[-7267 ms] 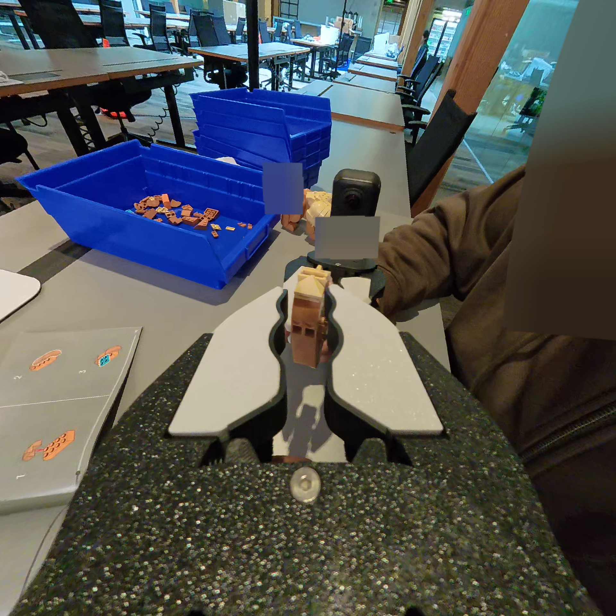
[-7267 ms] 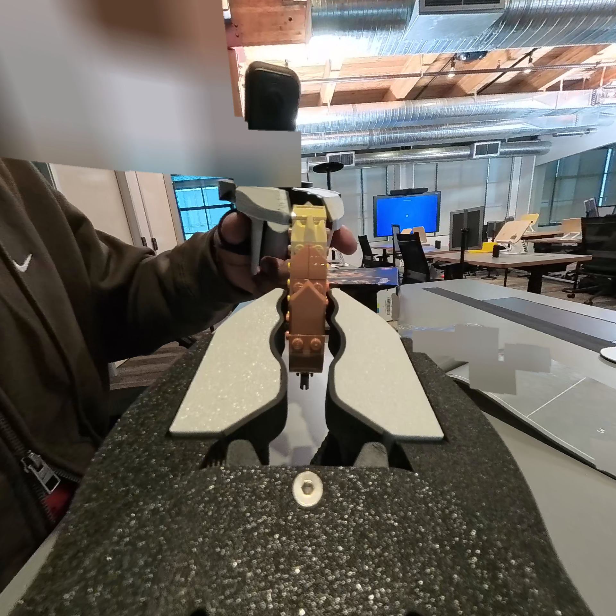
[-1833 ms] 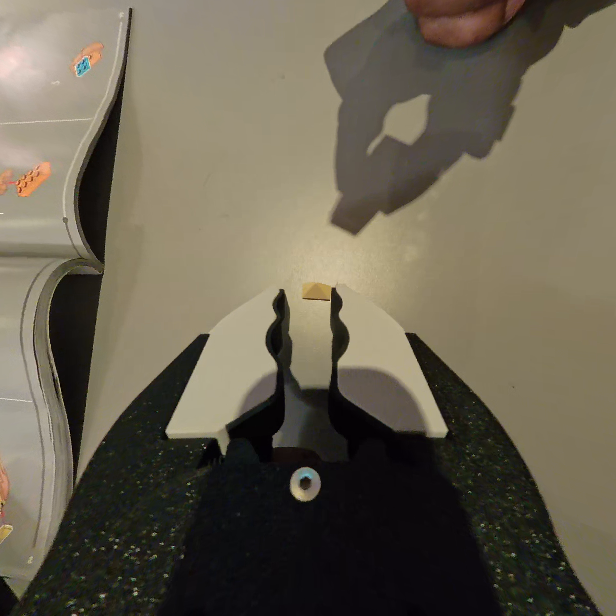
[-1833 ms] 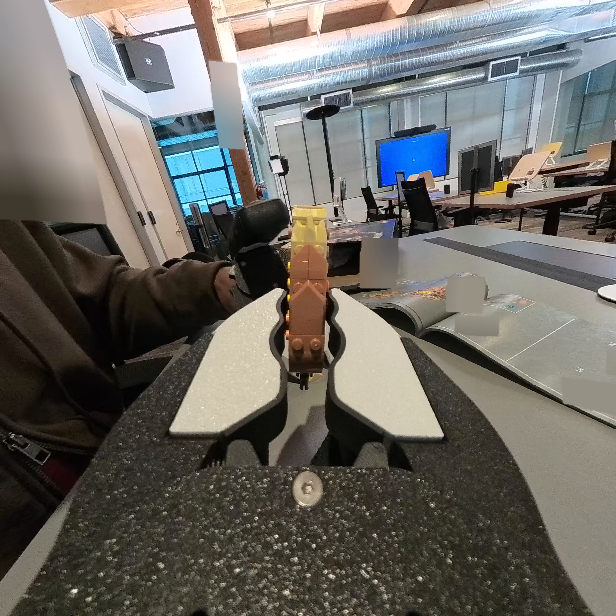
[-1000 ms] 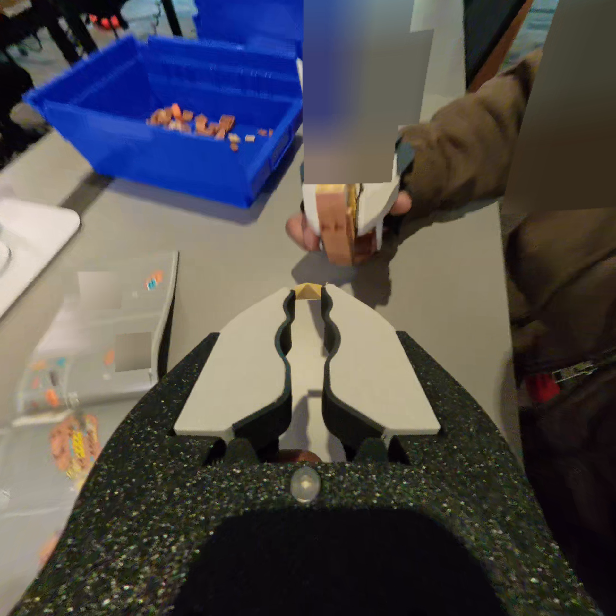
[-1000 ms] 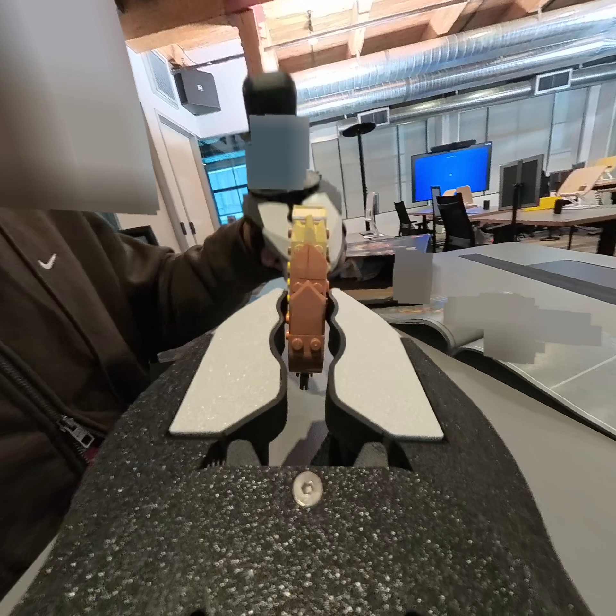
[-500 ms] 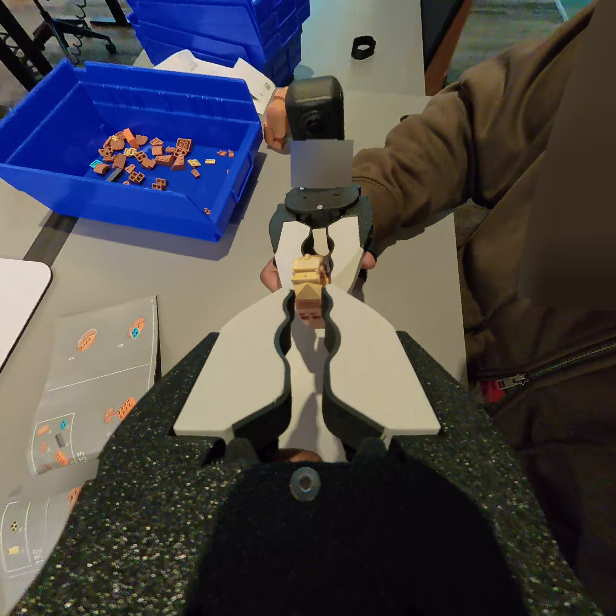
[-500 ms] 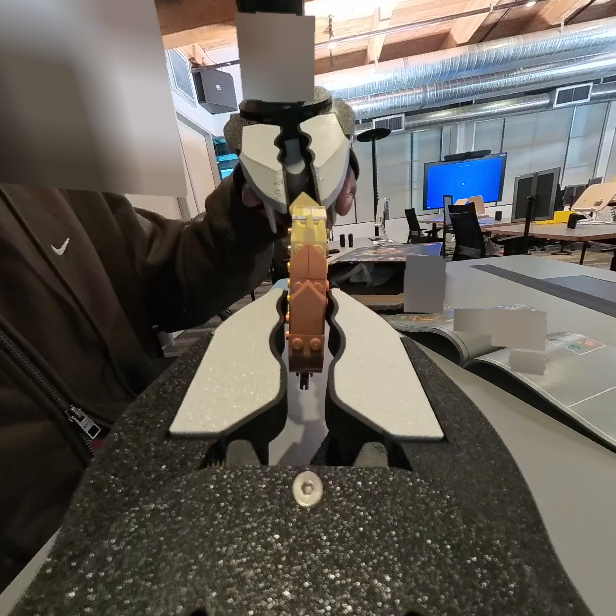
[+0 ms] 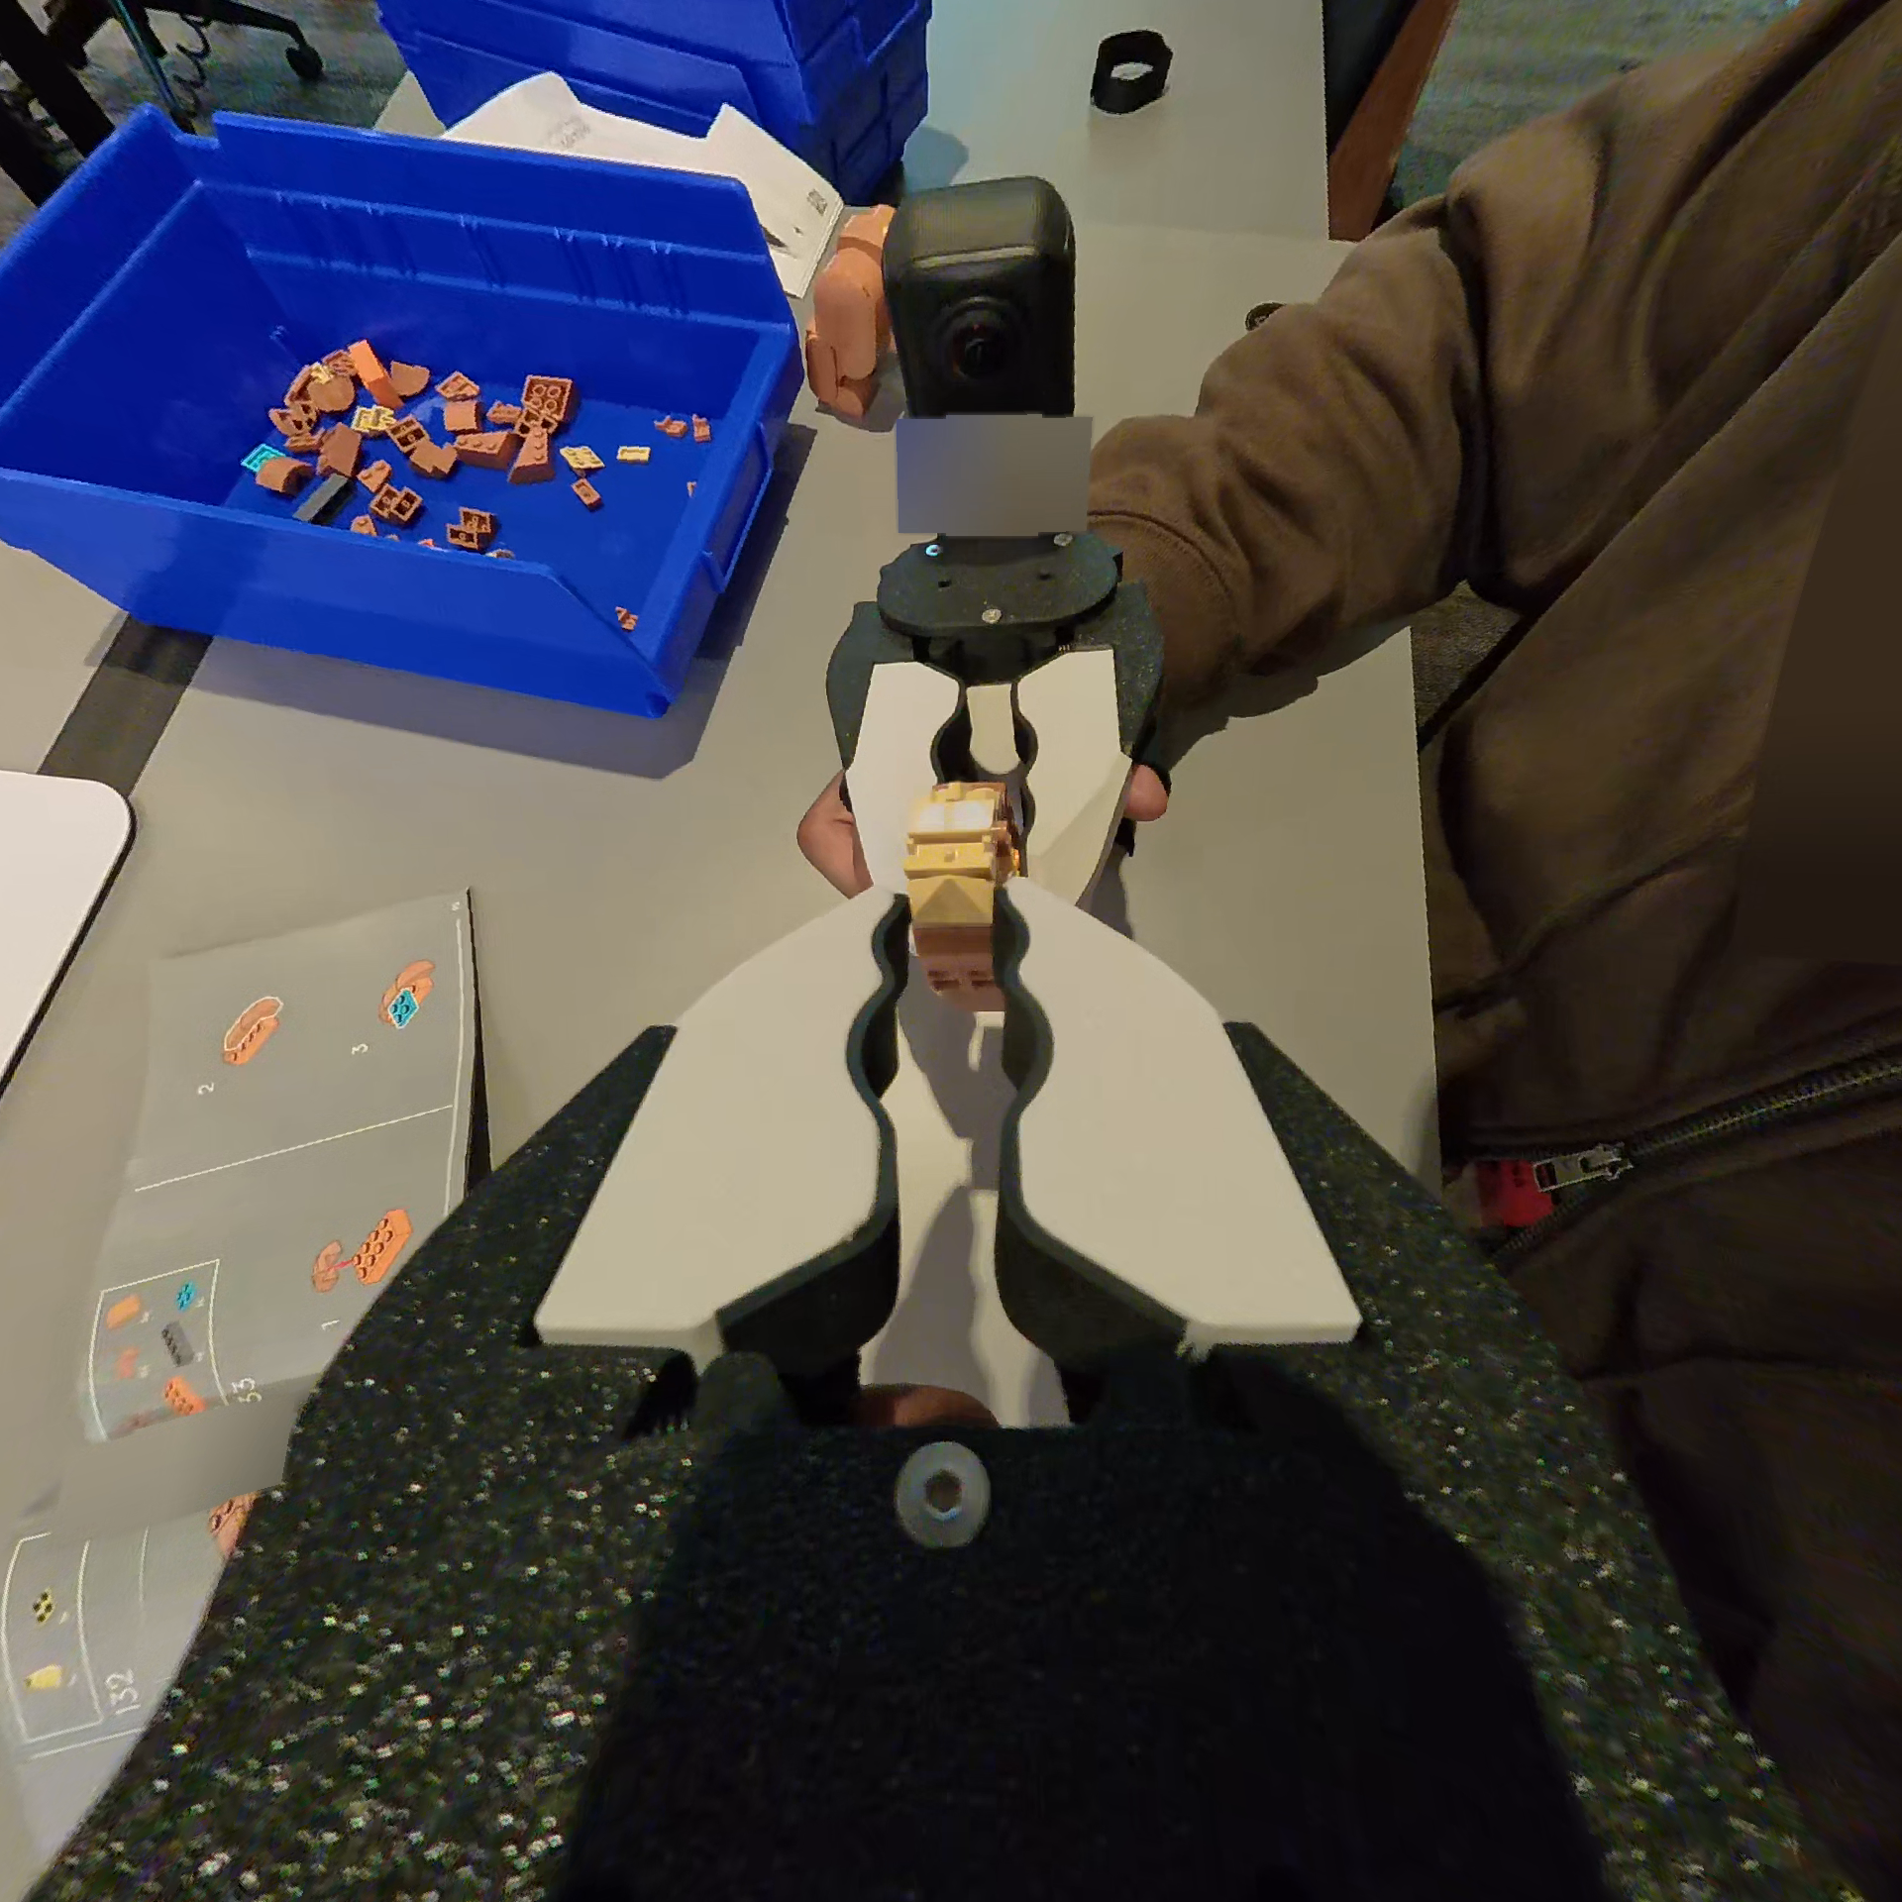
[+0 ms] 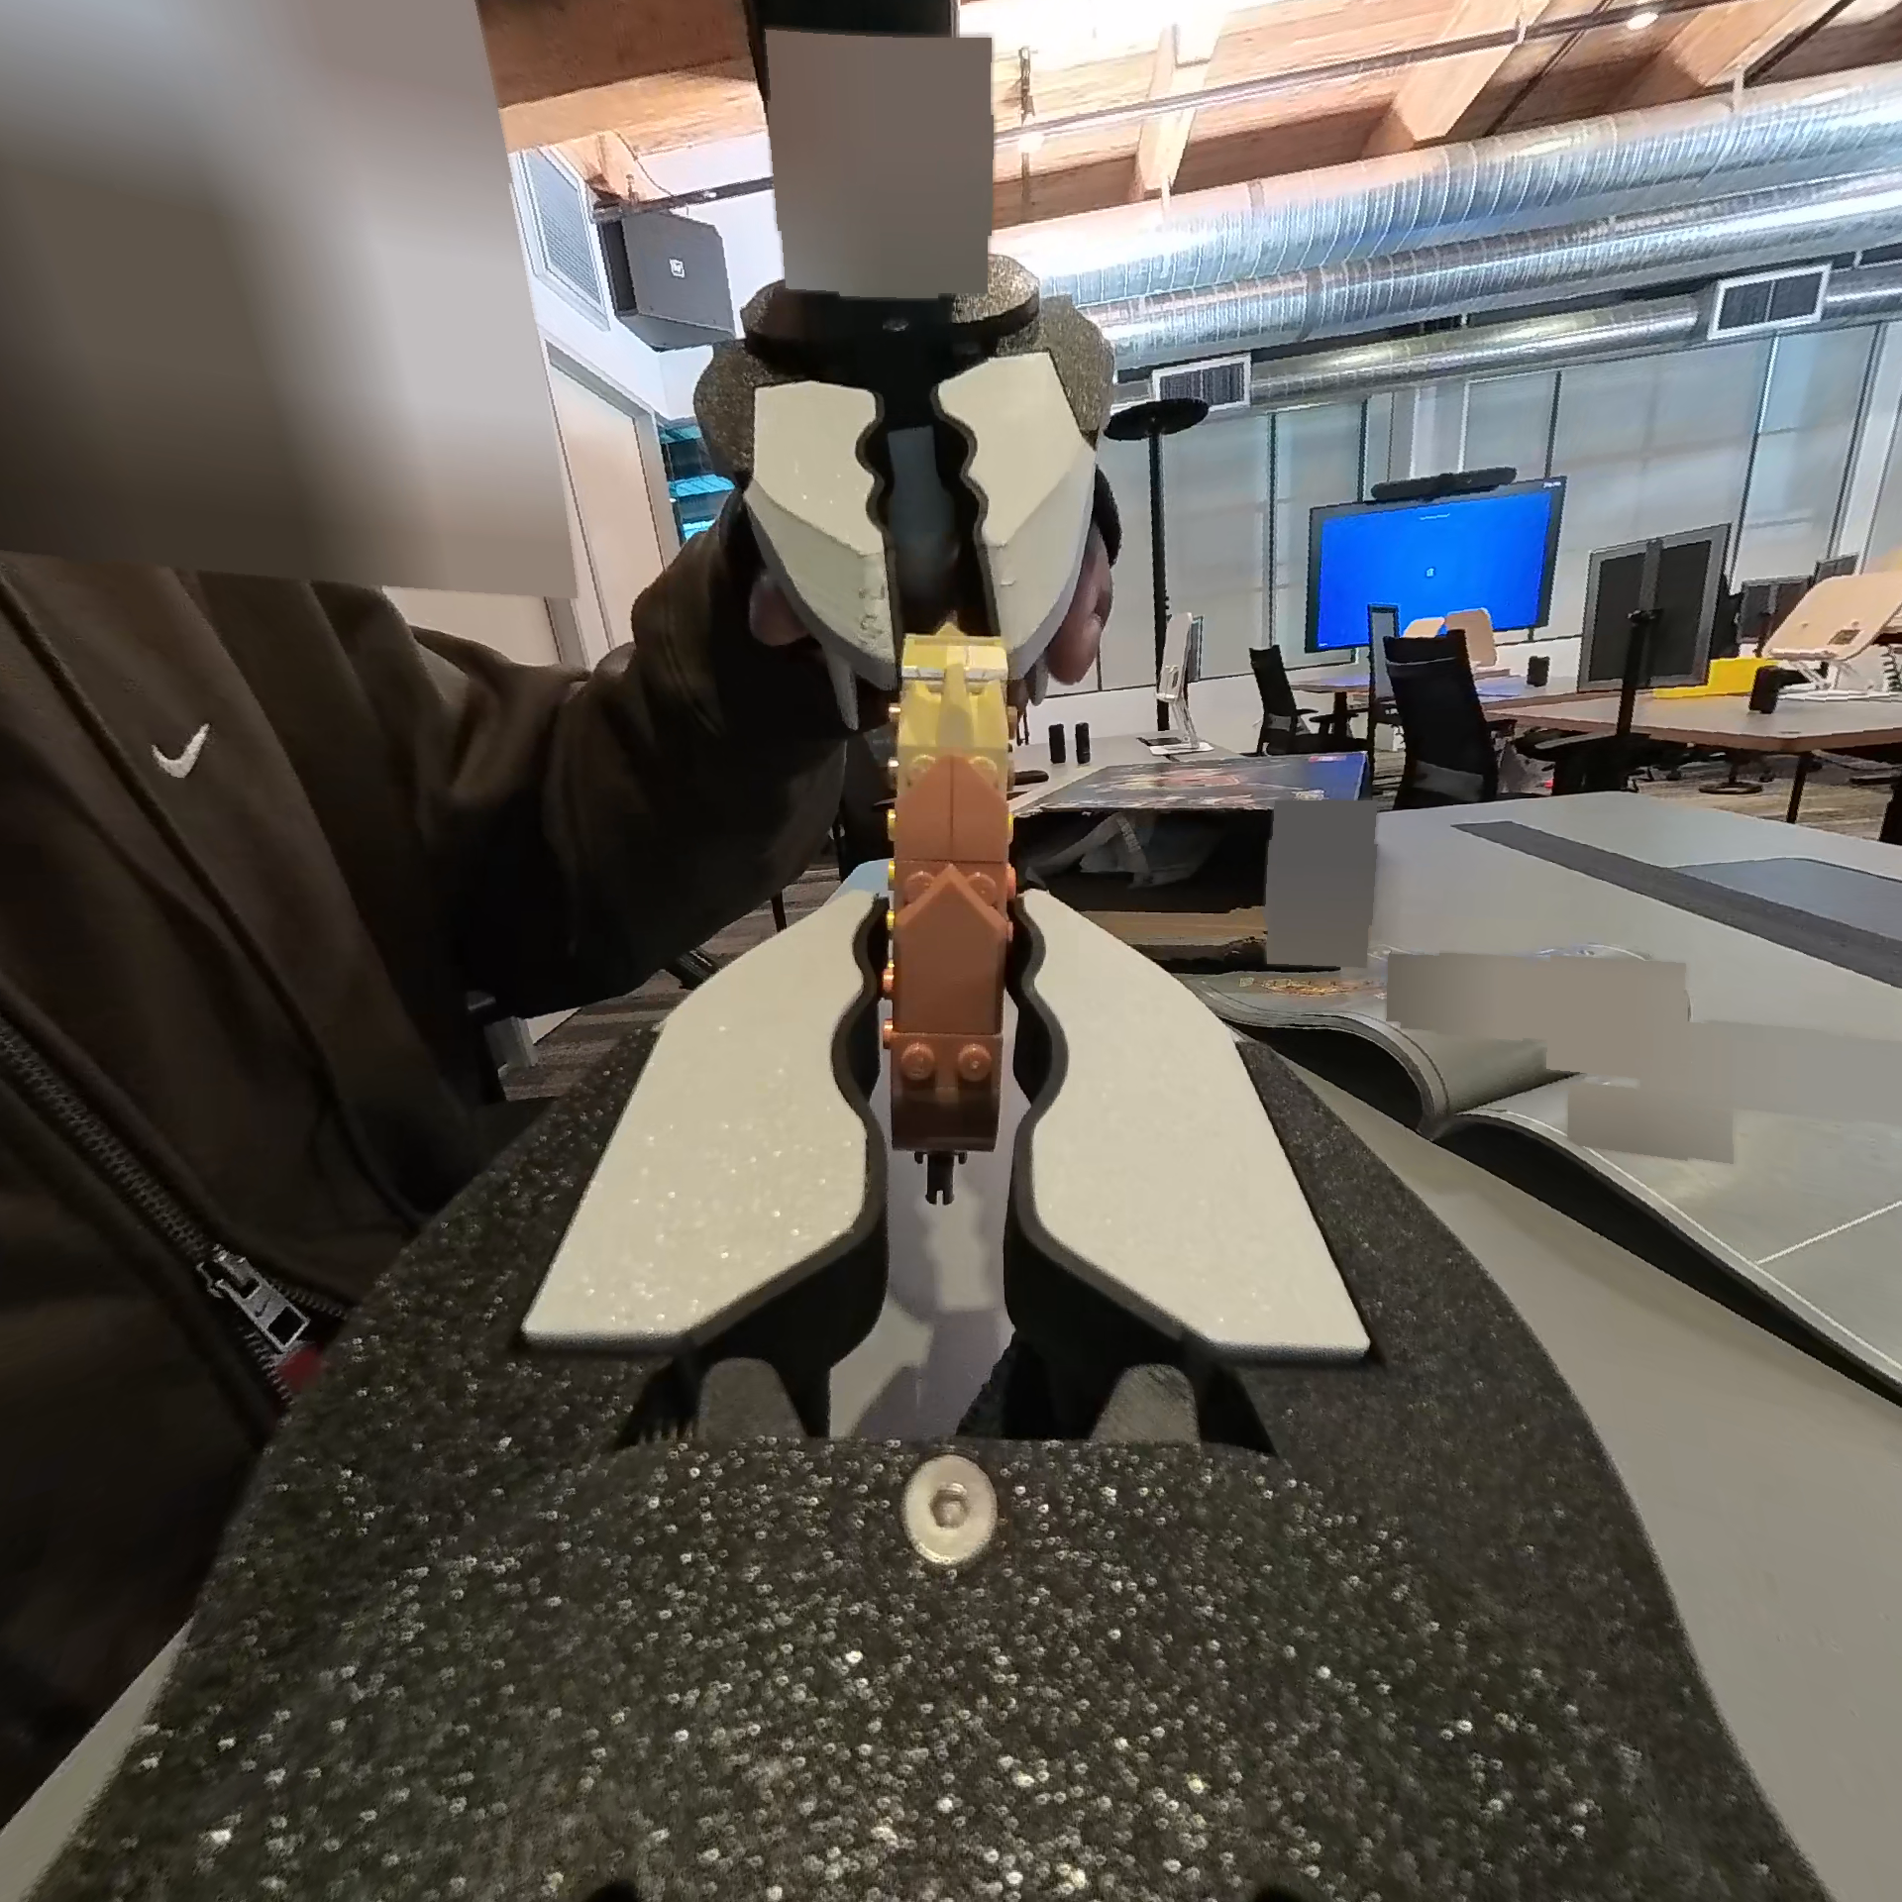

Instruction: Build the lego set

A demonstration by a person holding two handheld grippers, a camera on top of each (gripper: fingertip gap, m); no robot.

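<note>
Two hand-held grippers are meeting nose to nose above a grey bench (image 9: 638, 844), both held by a person in a dark brown zip jacket (image 9: 1647, 720).

The right hand-held gripper (image 10: 949, 926) is clamping a tall, narrow lego build (image 10: 947, 926) between its pale fingers (image 10: 741, 1132). The build is made of reddish-brown bricks low down and tan and yellow bricks at its far end, with a small black peg poking out of the near end.

The left hand-held gripper (image 9: 952, 906) is pinching a small tan sloped brick (image 9: 949, 904) at its fingertips. The brick is sitting right against the tan far end of the lego build; whether it is fully seated cannot be told. In the right wrist view, the left hand-held gripper is coming down from above onto the top of the build.

On the bench beyond the grippers, to the left, a blue plastic bin (image 9: 412, 618) is holding a scatter of loose reddish-brown and tan bricks (image 9: 412, 443). More blue bins (image 9: 720, 62) are stacked behind it. Just beside the bin, a second reddish-brown lego piece (image 9: 844, 319) is standing on the bench. An open instruction booklet (image 9: 288, 1132) is lying flat at the near left. A small black ring (image 9: 1130, 70) is lying at the far end of the bench.
</note>
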